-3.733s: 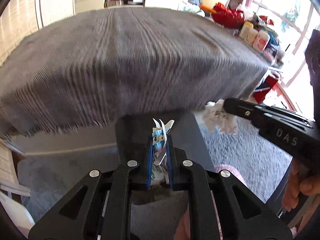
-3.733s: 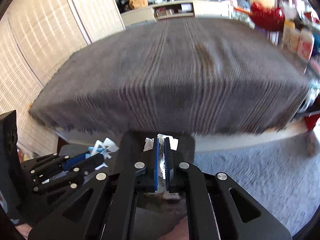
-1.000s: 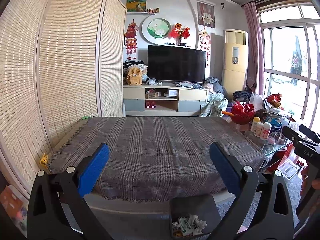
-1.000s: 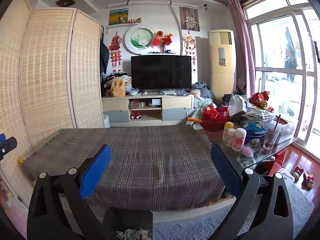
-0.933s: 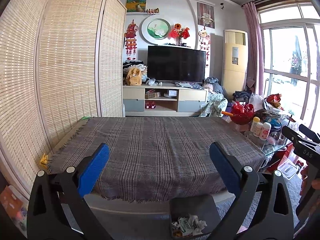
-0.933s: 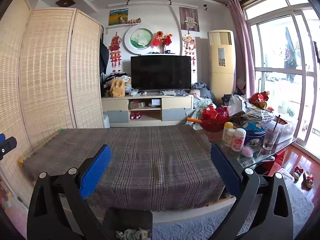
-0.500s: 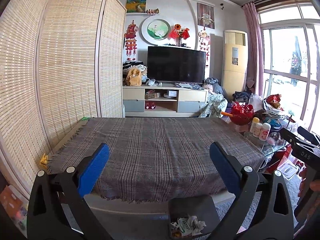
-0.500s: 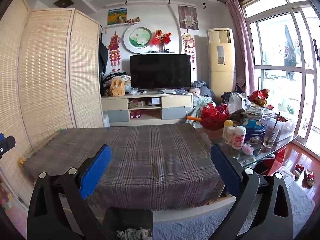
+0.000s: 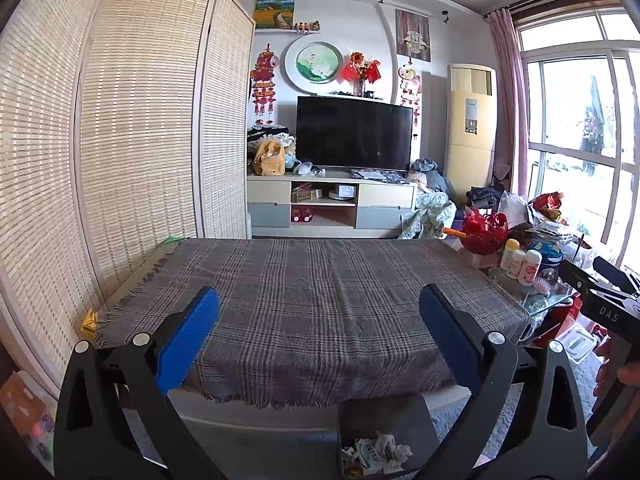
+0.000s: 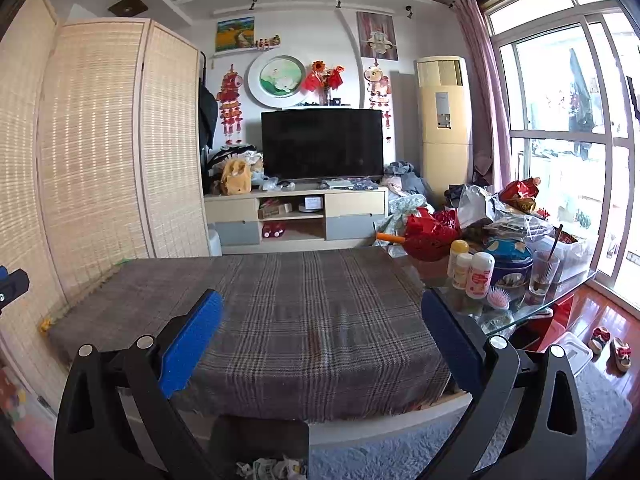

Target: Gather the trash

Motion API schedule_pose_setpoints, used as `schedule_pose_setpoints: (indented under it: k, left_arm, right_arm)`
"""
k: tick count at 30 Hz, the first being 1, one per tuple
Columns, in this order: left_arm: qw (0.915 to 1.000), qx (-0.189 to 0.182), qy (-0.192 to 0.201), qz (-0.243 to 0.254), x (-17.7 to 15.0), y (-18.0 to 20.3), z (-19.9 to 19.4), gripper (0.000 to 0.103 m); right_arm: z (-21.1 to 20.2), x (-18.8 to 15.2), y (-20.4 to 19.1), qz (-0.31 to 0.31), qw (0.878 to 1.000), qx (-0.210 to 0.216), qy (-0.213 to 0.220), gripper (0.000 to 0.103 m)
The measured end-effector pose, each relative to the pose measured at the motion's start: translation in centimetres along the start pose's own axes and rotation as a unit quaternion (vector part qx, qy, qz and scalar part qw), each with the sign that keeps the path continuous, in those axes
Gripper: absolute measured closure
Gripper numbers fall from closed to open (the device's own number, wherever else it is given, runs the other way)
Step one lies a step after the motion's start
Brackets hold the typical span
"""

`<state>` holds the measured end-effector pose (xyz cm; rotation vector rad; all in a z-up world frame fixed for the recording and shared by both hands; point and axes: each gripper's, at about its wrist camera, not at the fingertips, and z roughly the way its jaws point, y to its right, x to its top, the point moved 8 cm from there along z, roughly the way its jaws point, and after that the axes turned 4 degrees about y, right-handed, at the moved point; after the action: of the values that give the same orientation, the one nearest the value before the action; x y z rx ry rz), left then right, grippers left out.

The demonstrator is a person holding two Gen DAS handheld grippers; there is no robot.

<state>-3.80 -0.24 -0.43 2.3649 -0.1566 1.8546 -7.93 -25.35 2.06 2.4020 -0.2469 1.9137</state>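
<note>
- Both the left tongs (image 9: 320,320) and the right tongs (image 10: 322,320) are spread wide and hold nothing.
- The crumpled paper trash (image 9: 376,454) lies in the dark bin (image 9: 384,416) below and just ahead of the tongs, against the near edge of the desk (image 9: 320,280).
- No scrap shows on the plaid cloth (image 10: 304,312); the risk I see is calling it finished with pieces hidden outside both views.
- Lowering carelessly could knock the bin and spill it onto the carpet (image 10: 384,456).

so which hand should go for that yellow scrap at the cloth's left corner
Left, probably. Both are open and empty, but the yellow scrap lies near the left gripper; the right gripper sees it far off left.
</note>
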Motion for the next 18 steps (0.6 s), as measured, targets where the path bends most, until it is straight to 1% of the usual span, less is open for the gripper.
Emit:
schedule_pose_setpoints:
  k: [18]
  left_arm:
    - [1.0000,0.000,0.000,-0.001,0.01,0.07,-0.13,0.008]
  right_arm:
    - [0.21,-0.04,-0.55,-0.001,1.000,0.007,-0.004,0.003]
